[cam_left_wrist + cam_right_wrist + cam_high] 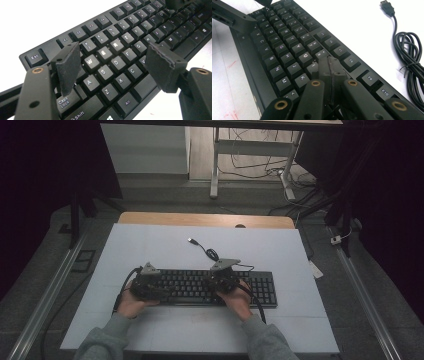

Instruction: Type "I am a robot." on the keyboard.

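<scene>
Nearest the camera in the high view, a person's two grey-sleeved forearms come up from the bottom edge, each hand holding a black two-fingered gripper over a black rectangular full-size keyboard [200, 287] with dark plastic keycaps.

The left gripper [145, 282] sits over the keyboard's left end. In the left gripper view its fingers [68, 66] stand wide apart with nothing clamped between them: the foam-faced pad on one side hangs above the Caps Lock and Tab area, the other pad above the keys around V and B, and the lettered keys from W and E down to Z and X lie in the gap between them. The keyboard's front edge and Shift and Alt keys lie just under the finger bases.

The right gripper [223, 279] sits over the middle of the keyboard. In the right gripper view its fingers [329, 72] are pressed together, pad against pad, with nothing between them, their tips down among the keys just beyond K and beside U; whether they press a key I cannot tell.

Beyond the fingers, past the function-key row, a thin black cable lies in a loose coil [412, 62] on the white desk [150, 245], ending in a USB plug [387, 7] farther out.
</scene>
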Available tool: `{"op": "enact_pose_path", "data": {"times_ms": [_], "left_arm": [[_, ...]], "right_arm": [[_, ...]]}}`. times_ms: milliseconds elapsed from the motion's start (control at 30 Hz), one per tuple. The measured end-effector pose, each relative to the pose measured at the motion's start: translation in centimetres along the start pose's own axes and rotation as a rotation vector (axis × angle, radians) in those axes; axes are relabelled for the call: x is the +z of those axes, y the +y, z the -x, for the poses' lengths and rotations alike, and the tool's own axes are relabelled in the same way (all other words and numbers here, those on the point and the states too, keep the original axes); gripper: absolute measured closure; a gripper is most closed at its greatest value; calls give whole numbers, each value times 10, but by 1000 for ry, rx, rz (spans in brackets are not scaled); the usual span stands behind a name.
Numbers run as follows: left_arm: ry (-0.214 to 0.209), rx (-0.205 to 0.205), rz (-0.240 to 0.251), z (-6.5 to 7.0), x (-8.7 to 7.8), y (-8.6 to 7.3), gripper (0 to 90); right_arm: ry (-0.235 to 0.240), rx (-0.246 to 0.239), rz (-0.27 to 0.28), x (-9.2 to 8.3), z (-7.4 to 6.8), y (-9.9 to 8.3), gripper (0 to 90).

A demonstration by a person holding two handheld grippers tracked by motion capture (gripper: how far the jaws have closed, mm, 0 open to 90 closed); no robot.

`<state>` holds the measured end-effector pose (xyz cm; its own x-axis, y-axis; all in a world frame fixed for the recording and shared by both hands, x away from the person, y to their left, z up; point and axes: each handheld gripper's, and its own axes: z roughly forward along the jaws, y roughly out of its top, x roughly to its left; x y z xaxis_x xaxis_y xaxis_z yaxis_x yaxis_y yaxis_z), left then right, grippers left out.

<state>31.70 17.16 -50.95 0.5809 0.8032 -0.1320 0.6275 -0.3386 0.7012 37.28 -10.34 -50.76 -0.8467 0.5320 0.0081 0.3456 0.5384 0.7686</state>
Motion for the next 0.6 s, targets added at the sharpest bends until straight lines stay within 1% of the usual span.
{"op": "enact_pose_path", "data": {"times_ms": [200,233,400,500,533,600], "left_arm": [[4,-1,5,0,-1,0,290],[4,-1,5,0,-1,0,290],[2,-3,8,-1,-2,0,290],[3,-5,9,-1,-2,0,290],[4,-5,10,-1,-2,0,290],[4,-6,11,-1,-2,0,291]], "right_arm": [[2,3,13,-9,0,-2,895],[4,3,14,-11,1,-3,880],[-6,28,32,-26,5,-11,747],[-28,36,38,-37,10,-19,678],[-32,49,46,-41,12,-22,655],[-44,59,53,-49,15,-28,618]]}}
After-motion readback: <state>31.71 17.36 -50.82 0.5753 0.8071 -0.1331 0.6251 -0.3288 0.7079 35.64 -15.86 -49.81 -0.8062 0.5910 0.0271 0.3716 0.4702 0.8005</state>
